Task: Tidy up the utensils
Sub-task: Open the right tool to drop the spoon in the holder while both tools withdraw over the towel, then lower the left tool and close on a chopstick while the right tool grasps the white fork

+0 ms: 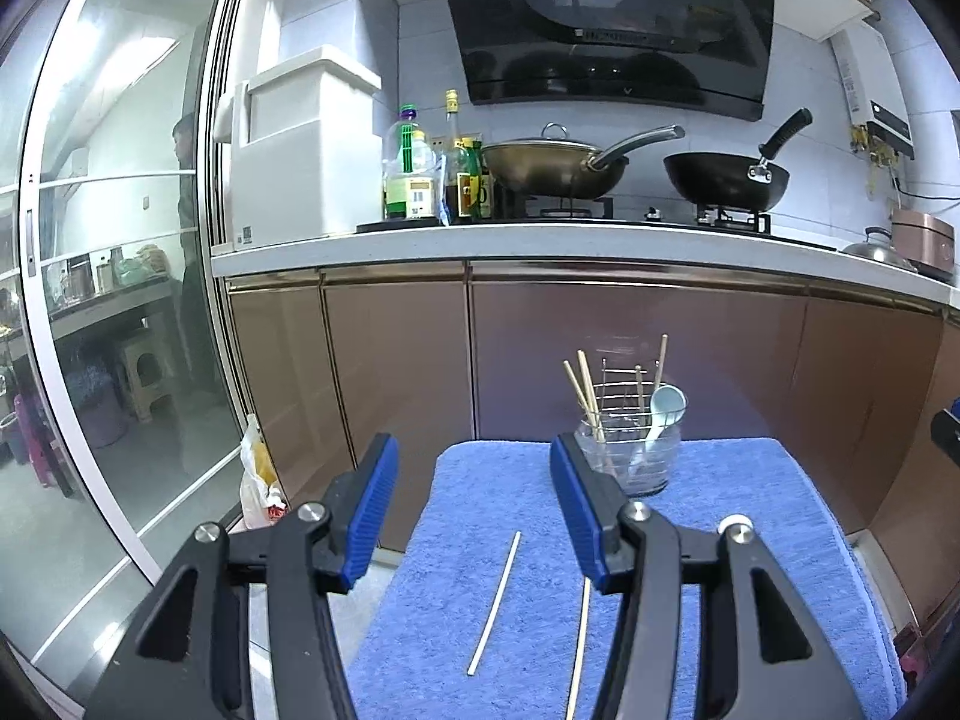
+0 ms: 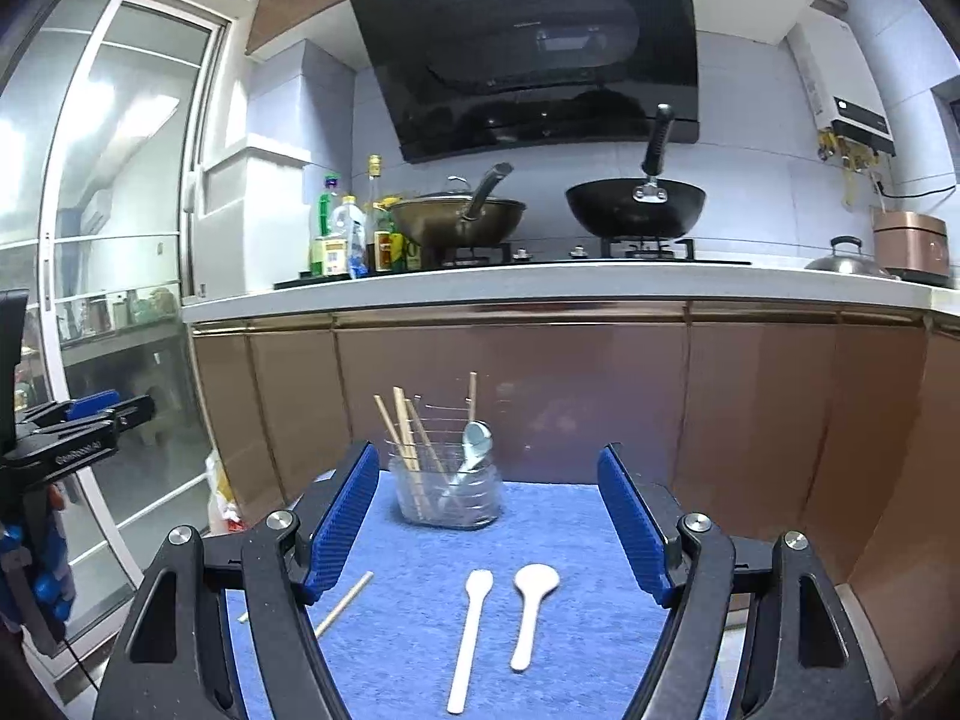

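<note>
A blue towel (image 1: 480, 480) covers a small raised surface in front of the cabinets. At its far edge stands a glass holder (image 1: 630, 456) with several wooden chopsticks and a pale blue spoon (image 1: 666, 408) in it. My left gripper (image 1: 474, 480) hovers open and empty over the towel's left part. Below it lie a white chopstick (image 1: 495, 600) and a wooden chopstick (image 1: 579, 648). My right gripper (image 2: 486, 510) is open and empty too, short of the holder (image 2: 447, 492). Two white spoons (image 2: 471, 630) (image 2: 531, 600) lie under it, and a wooden chopstick (image 2: 345, 603) lies to their left.
Brown cabinet doors (image 2: 600, 396) rise just behind the towel. The counter above carries two woks (image 2: 636, 210), bottles (image 2: 342, 240) and a rice cooker (image 2: 909, 243). A sliding glass door (image 1: 120, 240) is on the left, with a plastic bag (image 1: 258, 480) on the floor beside it.
</note>
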